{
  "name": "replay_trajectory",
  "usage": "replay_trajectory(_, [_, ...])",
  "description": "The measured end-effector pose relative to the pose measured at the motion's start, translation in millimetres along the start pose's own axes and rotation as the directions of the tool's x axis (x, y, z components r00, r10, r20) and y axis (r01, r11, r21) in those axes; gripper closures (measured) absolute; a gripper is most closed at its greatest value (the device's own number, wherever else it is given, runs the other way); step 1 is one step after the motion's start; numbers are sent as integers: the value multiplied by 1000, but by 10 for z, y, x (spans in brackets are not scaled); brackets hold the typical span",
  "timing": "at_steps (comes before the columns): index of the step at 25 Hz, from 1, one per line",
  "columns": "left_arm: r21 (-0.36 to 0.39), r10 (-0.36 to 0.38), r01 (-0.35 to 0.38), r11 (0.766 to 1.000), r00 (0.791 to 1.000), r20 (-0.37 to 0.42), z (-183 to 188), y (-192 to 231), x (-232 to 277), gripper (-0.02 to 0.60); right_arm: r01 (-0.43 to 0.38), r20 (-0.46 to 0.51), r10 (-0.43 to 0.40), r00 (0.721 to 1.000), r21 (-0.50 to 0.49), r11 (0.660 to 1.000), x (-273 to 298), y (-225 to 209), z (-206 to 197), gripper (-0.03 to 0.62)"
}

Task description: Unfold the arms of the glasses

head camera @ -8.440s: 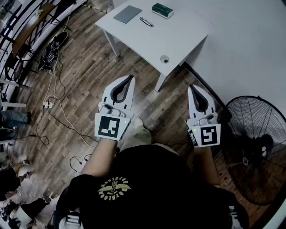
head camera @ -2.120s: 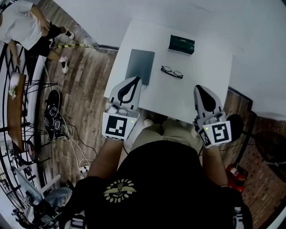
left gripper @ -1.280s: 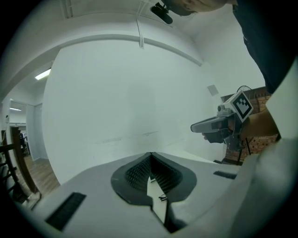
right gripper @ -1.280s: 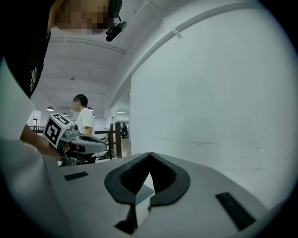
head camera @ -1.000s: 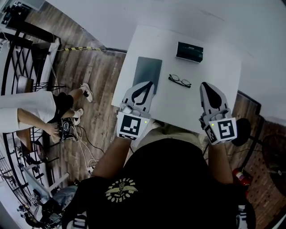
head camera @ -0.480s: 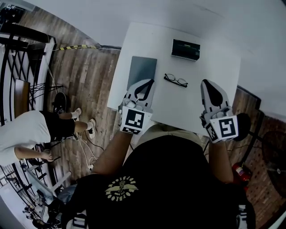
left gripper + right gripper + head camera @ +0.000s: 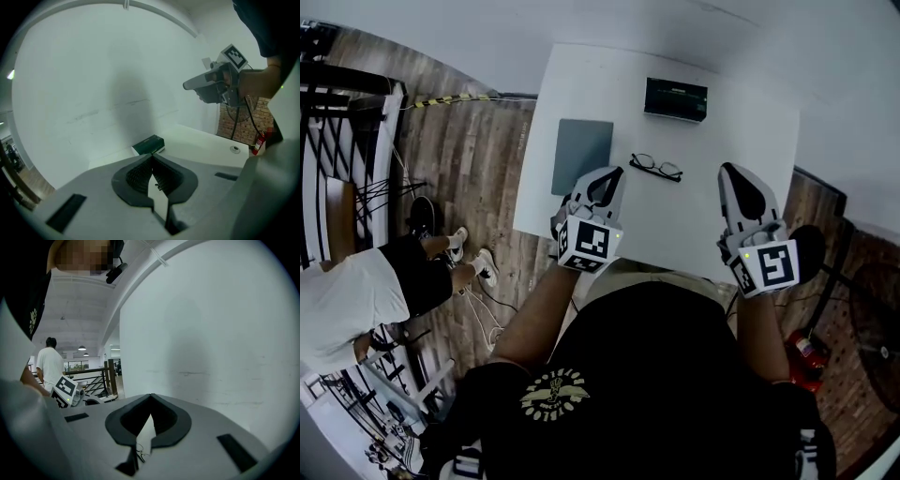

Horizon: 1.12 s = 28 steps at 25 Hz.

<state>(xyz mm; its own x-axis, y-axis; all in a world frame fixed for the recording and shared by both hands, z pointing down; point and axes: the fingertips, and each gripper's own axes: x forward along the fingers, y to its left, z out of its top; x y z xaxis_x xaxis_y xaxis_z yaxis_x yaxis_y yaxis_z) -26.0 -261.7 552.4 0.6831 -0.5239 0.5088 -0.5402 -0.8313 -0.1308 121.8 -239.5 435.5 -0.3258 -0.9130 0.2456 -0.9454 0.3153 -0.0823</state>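
Black-framed glasses [image 7: 655, 167] lie folded on the white table [image 7: 694, 220], near its middle. My left gripper [image 7: 614, 174] hovers over the table's near left part, just left of the glasses, jaws shut and empty. My right gripper [image 7: 731, 170] is to the right of the glasses, also shut with nothing in it. In the left gripper view the closed jaw tips [image 7: 151, 155] point at a dark green box [image 7: 148, 144]. The glasses [image 7: 140, 453] show small through the gap under the right gripper's shut jaws.
A dark green box [image 7: 676, 98] sits at the table's far edge by the white wall. A grey flat pad [image 7: 581, 155] lies on the left side. A person in white [image 7: 347, 300] stands on the wood floor left. A red extinguisher [image 7: 803, 351] is at right.
The table has come closer over the earlier frames. In the last second my left gripper sank and moved toward the glasses; the right one shifted a little. The person on the floor walked.
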Motion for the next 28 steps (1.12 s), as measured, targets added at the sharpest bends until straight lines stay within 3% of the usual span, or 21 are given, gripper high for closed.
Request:
replay_trajectory(10, [164,-77,107,981,981,-179,-301,-407,604,574,56,-21,-55,998,31,998,-182,-359,-179,594])
replay_trajectory(16, [243,-100,173,955,953,-286,-575,-643,872,572,74,-29,-73,997,37,997,-306,-521,-232,594])
replay_trajectory(24, [325,-76,212,922,920,-385,-850,-692,1146,569,85,-38,-83,996,50,995,-351,-678,-294,594])
replay_trajectory(28, [387,-79,260,885,902,-425,-962,-753,1266,541,92,-43,-90,995,54,994,-384,-728,-315,594])
